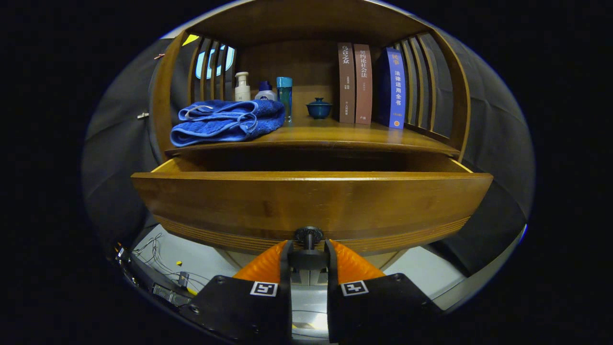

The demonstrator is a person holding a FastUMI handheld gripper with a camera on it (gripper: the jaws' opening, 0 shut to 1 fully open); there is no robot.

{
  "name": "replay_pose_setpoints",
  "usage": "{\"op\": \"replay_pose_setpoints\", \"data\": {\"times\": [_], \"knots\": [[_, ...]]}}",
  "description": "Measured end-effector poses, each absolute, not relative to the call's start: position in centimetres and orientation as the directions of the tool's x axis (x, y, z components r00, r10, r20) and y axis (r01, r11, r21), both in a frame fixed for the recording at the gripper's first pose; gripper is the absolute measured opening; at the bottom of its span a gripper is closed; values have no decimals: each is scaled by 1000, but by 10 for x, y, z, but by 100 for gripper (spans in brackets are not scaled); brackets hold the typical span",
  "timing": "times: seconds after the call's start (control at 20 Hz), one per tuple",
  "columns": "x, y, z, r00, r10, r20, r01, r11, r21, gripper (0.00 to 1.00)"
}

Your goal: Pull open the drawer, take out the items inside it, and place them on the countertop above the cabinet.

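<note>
The wooden drawer (pixel 311 203) stands pulled partly out of the cabinet, its front panel close ahead of me. Its dark round knob (pixel 308 235) sits at the panel's lower middle. My gripper (pixel 308 247) has its orange fingers (pixel 268 262) on either side of the knob's stem, shut on it. The drawer's inside is hidden behind the front panel. Above it lies the wooden countertop (pixel 335 135), inside a shelf with slatted sides.
On the countertop lie a folded blue towel (pixel 225 120), a white pump bottle (pixel 242 87), a small bottle (pixel 265 91), a teal tumbler (pixel 284 98), a dark blue lidded cup (pixel 319 108) and three upright books (pixel 368 84). Cables (pixel 158 261) trail on the floor at the lower left.
</note>
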State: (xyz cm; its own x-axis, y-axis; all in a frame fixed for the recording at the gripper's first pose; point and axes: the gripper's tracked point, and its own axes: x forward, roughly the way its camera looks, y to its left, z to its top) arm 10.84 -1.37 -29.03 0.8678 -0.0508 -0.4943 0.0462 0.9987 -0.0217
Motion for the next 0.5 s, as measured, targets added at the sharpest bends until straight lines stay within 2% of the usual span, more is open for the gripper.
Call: {"op": "replay_pose_setpoints", "data": {"times": [0.5], "knots": [[17,-8,-289,839,-56,-541,49,998,-28,33]]}}
